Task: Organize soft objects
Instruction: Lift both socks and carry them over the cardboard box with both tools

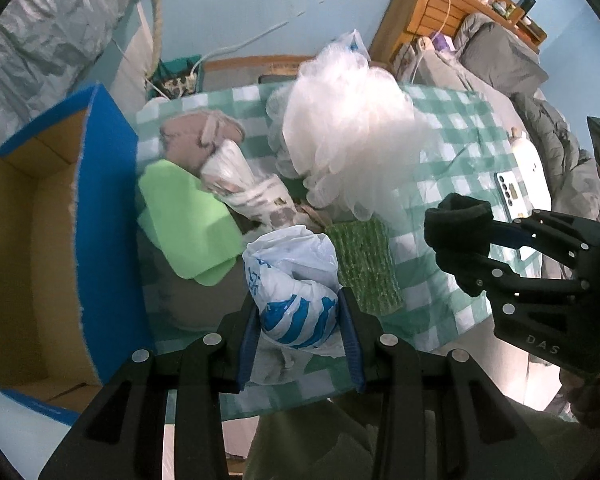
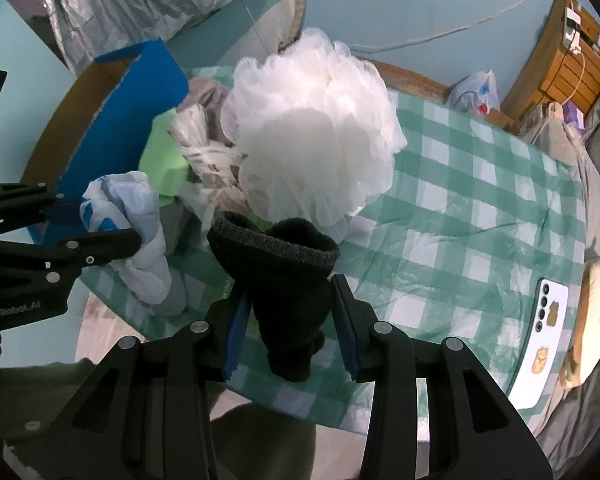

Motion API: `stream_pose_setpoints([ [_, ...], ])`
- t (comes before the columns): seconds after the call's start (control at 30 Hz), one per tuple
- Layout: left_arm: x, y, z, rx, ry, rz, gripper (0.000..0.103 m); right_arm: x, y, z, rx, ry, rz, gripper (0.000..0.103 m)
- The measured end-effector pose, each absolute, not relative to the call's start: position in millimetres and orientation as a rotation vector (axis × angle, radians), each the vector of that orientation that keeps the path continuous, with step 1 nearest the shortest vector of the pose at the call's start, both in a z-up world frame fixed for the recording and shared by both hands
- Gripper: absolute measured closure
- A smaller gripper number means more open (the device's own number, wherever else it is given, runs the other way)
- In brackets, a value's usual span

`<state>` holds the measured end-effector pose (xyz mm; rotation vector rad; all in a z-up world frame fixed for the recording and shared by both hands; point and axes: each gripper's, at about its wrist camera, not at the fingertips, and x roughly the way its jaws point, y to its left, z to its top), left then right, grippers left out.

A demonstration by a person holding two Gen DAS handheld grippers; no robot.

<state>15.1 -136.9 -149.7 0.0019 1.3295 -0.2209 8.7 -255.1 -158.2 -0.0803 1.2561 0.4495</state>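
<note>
My left gripper (image 1: 300,308) is shut on a knotted white-and-blue plastic bag (image 1: 292,280), held just above the green checked tablecloth (image 1: 444,184). The right wrist view shows that bag (image 2: 140,200) hanging from the left gripper (image 2: 100,220) at the left. My right gripper (image 2: 290,296) is shut on a black sock (image 2: 284,264), whose cuff stands open above the pads. A big white mesh bath pouf (image 1: 348,136) sits mid-table. Beside it lie a light green foam piece (image 1: 184,224), a green scrub pad (image 1: 366,264), a patterned knotted bag (image 1: 248,188) and a pinkish cloth (image 1: 196,136).
An open blue cardboard box (image 1: 108,208) stands against the table's left side. On the right of the cloth lie a white phone (image 2: 544,340) and a plush toy (image 2: 596,304). Grey bedding (image 1: 500,56) and a wooden headboard shelf (image 1: 452,4) lie beyond.
</note>
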Motion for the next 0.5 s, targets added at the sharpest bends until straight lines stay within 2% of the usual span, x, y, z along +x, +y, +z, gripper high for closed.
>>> stream_pose_setpoints([
  [0.5,14.9,-109.5,-105.5,0.001,1.235,-0.174,0.065,24.4,-236.7,-109.5,-0.062,1.192,0.492,0.063],
])
